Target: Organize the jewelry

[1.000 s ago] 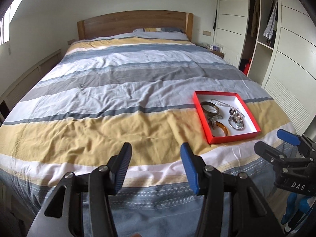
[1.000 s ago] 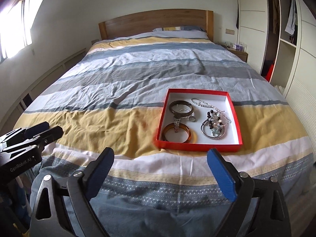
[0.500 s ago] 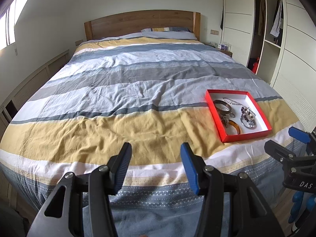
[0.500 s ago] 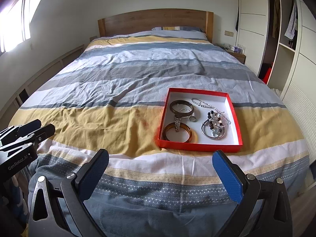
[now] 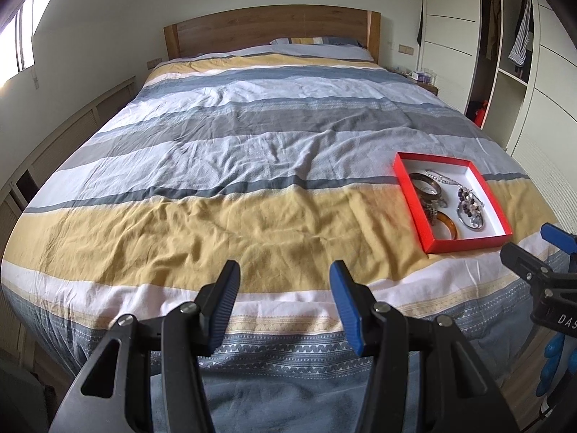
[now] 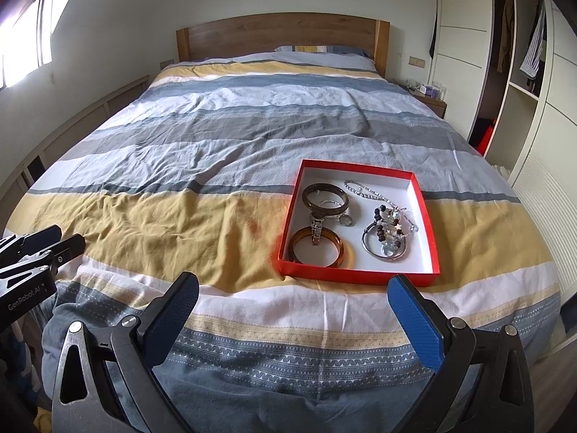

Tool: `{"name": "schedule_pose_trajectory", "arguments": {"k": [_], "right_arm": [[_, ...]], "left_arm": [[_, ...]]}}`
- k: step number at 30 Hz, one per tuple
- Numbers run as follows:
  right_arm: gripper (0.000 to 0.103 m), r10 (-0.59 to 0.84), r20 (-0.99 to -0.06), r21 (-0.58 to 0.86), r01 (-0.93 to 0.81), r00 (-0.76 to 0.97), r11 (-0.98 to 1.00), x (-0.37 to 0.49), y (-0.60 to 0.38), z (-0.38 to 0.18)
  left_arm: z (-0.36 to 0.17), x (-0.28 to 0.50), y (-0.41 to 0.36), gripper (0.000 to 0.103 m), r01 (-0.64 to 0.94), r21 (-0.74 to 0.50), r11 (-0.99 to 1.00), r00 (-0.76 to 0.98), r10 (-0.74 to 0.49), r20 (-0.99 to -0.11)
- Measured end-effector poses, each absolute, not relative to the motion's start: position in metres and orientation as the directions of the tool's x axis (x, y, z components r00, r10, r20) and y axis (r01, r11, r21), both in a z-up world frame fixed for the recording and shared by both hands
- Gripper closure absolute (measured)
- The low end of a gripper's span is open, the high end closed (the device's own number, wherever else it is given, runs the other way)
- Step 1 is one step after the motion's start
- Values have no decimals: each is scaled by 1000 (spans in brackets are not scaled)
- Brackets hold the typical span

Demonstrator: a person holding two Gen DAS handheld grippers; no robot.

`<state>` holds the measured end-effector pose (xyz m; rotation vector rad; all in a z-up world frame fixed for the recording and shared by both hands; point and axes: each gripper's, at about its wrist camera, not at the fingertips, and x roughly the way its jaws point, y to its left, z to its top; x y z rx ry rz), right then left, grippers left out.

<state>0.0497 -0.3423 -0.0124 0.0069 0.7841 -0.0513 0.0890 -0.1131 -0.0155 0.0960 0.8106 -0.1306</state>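
A red tray (image 6: 355,273) with a white inside lies on the striped bedspread (image 6: 216,223), near the foot of the bed. In it are a dark bangle (image 6: 325,196), an amber bangle (image 6: 316,250), a small ring (image 6: 345,220), a silver chain (image 6: 364,191) and a beaded bracelet (image 6: 387,240). My right gripper (image 6: 293,283) hovers just short of the tray's front wall, open wide and empty. My left gripper (image 5: 285,270) is open over the yellow stripe, well left of the tray (image 5: 468,243), with nothing between its fingers.
A wooden headboard (image 6: 281,36) and pillows are at the far end. A wardrobe (image 6: 519,72) with hanging clothes stands on the right, and a nightstand (image 6: 431,99) sits beside the bed. Low cabinets (image 5: 72,126) line the left wall under a window.
The right gripper's jaws have spread wider. The left view has swung so that the tray now sits further right in it. Nothing in the tray has moved.
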Motion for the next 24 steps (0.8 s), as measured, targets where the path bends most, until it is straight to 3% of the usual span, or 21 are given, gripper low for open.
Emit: {"name": "schedule_pose_trajectory", "arguments": {"k": [24], "right_arm": [[1,-91,-715,-26,104,693,994,53,-372,-24]], "left_arm": [[-26,93,-120,52,172,48,984,660,-79,-747]]}}
